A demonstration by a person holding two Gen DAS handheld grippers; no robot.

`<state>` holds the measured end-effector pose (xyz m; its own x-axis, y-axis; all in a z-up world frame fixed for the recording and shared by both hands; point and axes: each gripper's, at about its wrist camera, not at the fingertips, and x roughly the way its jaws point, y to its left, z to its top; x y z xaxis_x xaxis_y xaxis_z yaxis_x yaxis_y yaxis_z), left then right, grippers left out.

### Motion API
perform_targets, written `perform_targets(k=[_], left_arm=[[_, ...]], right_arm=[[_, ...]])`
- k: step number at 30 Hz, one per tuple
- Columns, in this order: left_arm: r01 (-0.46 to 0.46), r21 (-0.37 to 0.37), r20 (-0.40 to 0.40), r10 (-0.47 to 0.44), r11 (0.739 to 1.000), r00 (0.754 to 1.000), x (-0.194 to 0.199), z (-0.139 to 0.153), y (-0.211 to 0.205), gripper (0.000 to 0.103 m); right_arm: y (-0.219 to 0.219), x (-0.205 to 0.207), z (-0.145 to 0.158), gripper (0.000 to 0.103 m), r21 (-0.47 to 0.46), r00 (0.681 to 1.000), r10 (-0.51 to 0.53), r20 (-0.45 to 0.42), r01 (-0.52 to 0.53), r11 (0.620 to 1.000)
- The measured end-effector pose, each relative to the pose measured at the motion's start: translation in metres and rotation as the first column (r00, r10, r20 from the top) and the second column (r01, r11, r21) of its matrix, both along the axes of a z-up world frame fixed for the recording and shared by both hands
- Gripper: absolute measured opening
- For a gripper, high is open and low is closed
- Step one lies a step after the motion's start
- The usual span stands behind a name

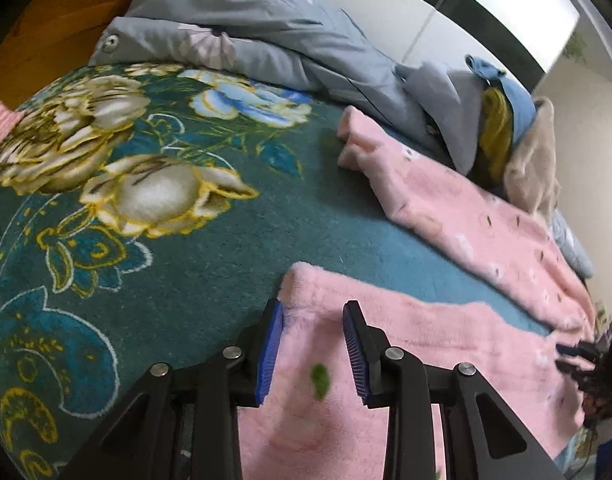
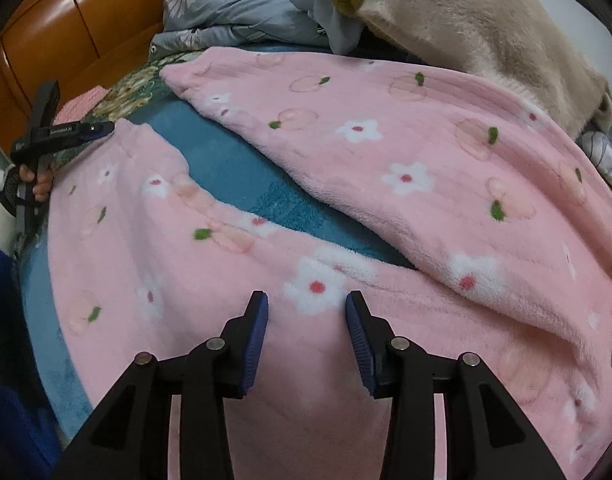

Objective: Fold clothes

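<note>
We find the pink fleece flower-print trousers (image 2: 405, 168) spread on the teal floral plush blanket (image 1: 118, 208), legs parted with blanket between them. Our left gripper (image 1: 311, 344) sits over the nearer leg's cuff; our right gripper (image 2: 306, 338) over the waist end. Behind lie the grey daisy-print quilt (image 1: 246, 28) and, to its right, a beige fleece garment (image 2: 485, 36).

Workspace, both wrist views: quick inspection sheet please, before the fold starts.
Surface: teal floral blanket on a bed.
Job's things: pink fleece pants spread flat, legs apart.
Clutter: grey floral duvet, beige fleece garment, blue-and-yellow item heaped at the far side.
Grippers: left gripper open at one leg's cuff; right gripper open over the waist end.
Cables: nothing seen.
Surroundings: wooden headboard.
</note>
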<state>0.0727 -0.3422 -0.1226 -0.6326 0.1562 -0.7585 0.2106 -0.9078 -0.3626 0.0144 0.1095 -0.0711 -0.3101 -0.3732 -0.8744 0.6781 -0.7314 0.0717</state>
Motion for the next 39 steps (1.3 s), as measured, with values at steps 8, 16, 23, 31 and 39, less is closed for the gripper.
perform_targets(k=[8, 16, 23, 31, 39], left_arm=[[0.071, -0.043, -0.002, -0.071, 0.997, 0.997, 0.006, 0.001, 0.009, 0.034], [0.056, -0.054, 0.009, -0.056, 0.997, 0.998, 0.008, -0.002, 0.006, 0.035], [0.101, 0.006, -0.004, -0.101, 0.995, 0.995, 0.007, 0.0, 0.014, 0.011], [0.073, 0.106, -0.284, -0.04, 0.992, 0.958, 0.024, 0.056, 0.0, 0.007], [-0.082, 0.072, -0.011, 0.083, 0.994, 0.996, -0.039, 0.006, -0.02, 0.008]], right_arm=[[-0.012, 0.004, -0.003, 0.023, 0.037, 0.999, 0.017, -0.045, -0.015, 0.999], [-0.005, 0.015, 0.003, 0.003, -0.019, 0.998, -0.008, -0.061, 0.006, 1.0], [-0.003, 0.012, -0.001, 0.003, -0.045, 0.998, -0.041, -0.046, 0.039, 0.998], [0.012, 0.014, 0.03, 0.002, -0.145, 0.986, -0.11, -0.123, 0.092, 0.985], [0.007, -0.036, 0.009, 0.002, -0.115, 0.972, -0.226, -0.066, 0.217, 0.969]])
